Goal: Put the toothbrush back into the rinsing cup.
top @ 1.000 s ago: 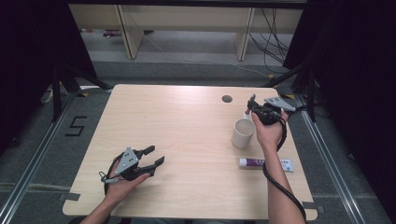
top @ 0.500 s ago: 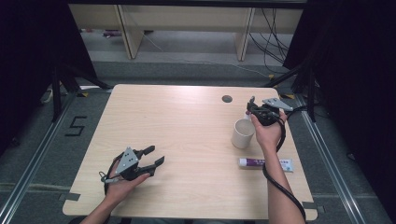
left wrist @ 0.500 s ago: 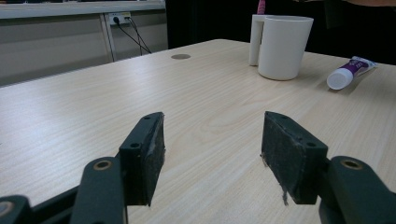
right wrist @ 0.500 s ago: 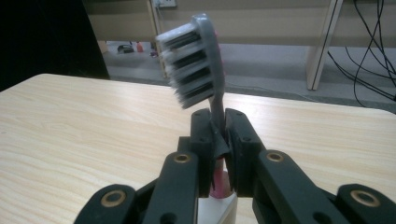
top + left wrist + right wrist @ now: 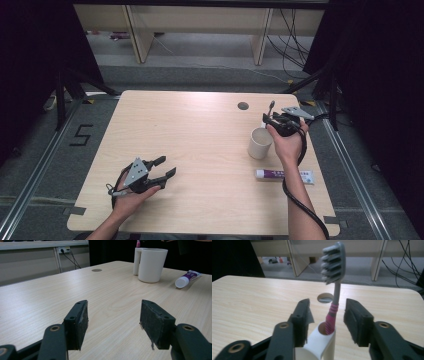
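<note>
Pale bench (image 5: pixel 200 130) unchanged; right tool (image 5: pixel 326 315) has just been opening, jaws now clear of the toothbrush (image 5: pixel 333 277) standing in the cup's (image 5: pixel 260 143) holder; left tool (image 5: pixel 113 322) rests wide.

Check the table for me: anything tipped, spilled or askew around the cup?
Nothing stands out. The white cup is upright, the toothbrush stands in its side holder, bristles up, between the right gripper fingers, which have just been opening and do not press it. The toothpaste tube lies capped beside the cup.
</note>
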### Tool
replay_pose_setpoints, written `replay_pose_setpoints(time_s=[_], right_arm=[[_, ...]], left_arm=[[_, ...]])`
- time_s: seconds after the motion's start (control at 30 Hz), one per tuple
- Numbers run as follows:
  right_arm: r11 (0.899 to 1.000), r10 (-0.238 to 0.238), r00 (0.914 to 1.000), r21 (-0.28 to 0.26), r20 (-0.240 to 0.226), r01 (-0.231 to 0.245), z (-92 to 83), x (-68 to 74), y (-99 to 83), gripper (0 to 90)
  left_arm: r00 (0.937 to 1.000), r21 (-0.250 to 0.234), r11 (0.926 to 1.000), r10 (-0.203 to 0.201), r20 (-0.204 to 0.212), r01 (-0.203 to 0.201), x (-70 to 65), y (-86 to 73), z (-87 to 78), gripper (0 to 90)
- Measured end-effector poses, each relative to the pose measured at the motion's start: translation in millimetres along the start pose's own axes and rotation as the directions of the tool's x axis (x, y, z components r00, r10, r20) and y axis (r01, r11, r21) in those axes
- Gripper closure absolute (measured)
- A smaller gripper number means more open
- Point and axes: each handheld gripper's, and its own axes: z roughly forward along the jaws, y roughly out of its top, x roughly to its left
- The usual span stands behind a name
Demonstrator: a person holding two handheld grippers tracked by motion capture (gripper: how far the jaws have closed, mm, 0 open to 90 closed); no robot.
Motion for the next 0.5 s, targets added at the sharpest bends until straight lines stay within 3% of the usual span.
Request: replay_pose_setpoints(time_s=[0.1, 0.13, 0.17, 0.2, 0.23, 0.3, 0.37, 0.47, 0.5], right_arm=[[1.000, 0.012, 0.9998, 0.022, 0.013, -0.012, -8.0, 1.2, 0.1, 49.7], [1.000, -0.016, 0.9998, 0.022, 0.014, 0.015, -12.0, -0.3, 0.6, 48.8], [0.999, -0.013, 0.9998, 0.032, 0.015, 0.013, -14.7, -0.2, 0.6, 48.2], [0.999, 0.035, 0.9992, 0.030, 0.018, -0.036, -17.3, 3.1, -0.6, 47.5], [0.999, -0.036, 0.9992, 0.025, 0.017, 0.036, -19.0, -1.8, -0.3, 46.7], [0.998, 0.026, 0.9990, 0.051, 0.036, -0.028, -26.4, 1.2, -1.8, 45.1], [0.999, 0.014, 0.9996, 0.043, 0.026, -0.015, -32.4, -2.8, -3.1, 44.8], [0.996, 0.059, 0.9979, 0.062, 0.025, -0.061, -41.9, -1.9, -4.2, 44.5], [0.998, 0.029, 0.9994, 0.058, 0.017, -0.030, -44.0, -5.2, -4.4, 44.4]], left_arm=[[1.0000, -0.001, 1.0000, 0.001, 0.000, -0.001, -0.1, 0.0, 0.1, 39.5], [1.0000, 0.000, 1.0000, 0.001, -0.001, -0.001, -0.1, 0.0, 0.2, 39.5], [1.0000, 0.000, 1.0000, 0.000, -0.001, 0.000, -0.1, 0.0, 0.1, 39.5], [1.0000, 0.001, 1.0000, -0.001, -0.001, 0.001, 0.0, 0.0, 0.2, 39.5], [1.0000, 0.001, 1.0000, -0.004, -0.001, 0.004, -0.1, 0.0, 0.3, 39.5], [1.0000, 0.000, 1.0000, -0.003, -0.002, 0.003, -0.1, 0.0, 0.5, 39.5], [1.0000, 0.000, 1.0000, -0.004, -0.003, 0.004, -0.1, 0.1, 0.7, 39.5], [1.0000, 0.005, 1.0000, -0.003, -0.004, 0.003, -0.1, 0.2, 0.9, 39.5], [1.0000, 0.005, 1.0000, -0.004, -0.004, 0.004, 0.0, 0.2, 0.9, 39.5]])
